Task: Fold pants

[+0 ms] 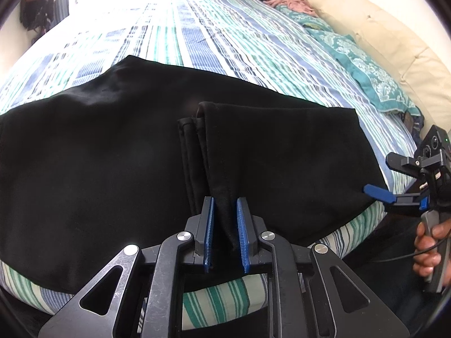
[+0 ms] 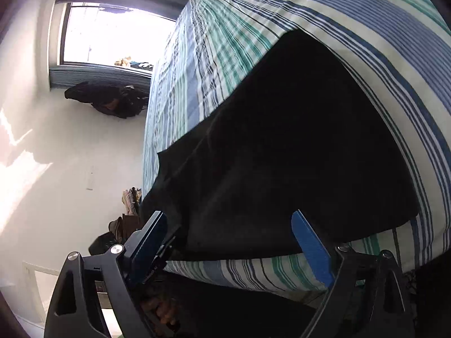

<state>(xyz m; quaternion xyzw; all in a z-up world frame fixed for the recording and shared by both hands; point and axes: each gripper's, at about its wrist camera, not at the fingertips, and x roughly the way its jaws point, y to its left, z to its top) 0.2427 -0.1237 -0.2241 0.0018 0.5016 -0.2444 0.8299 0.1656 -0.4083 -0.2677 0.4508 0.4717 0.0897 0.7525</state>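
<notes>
Gripping a bunched fold of the black pants (image 1: 112, 152), the left gripper (image 1: 225, 225) sits at 6 o'clock in the left wrist view, its blue pads (image 1: 209, 233) pinched on the fabric with the hemmed edge standing up just beyond the tips toward 12. Pants lie spread flat over the striped bedsheet (image 1: 220, 36), covering most of the near half of the bed, near edge hanging slightly past the mattress side at 6 o'clock. Right gripper (image 1: 379, 174) shows at 3 o'clock in that view, held by a hand (image 1: 428, 250), fingers spread wide with the lower blue one touching the pants' right edge; nothing between them. Right wrist view is rolled sideways: right gripper (image 2: 234, 239) fingers parted at 6 o'clock, blue pad (image 2: 313, 250) at 5 o'clock just beside the pants (image 2: 296, 146) where they meet the mattress edge, no cloth clamped. Teal patterned pillow (image 1: 363, 64) at 2 o'clock and cream headboard (image 1: 375, 25) beyond it, well apart from the pants. Window (image 2: 112, 36) at 10 o'clock in the right wrist view, dark bag (image 2: 107, 98) below it against the wall.
</notes>
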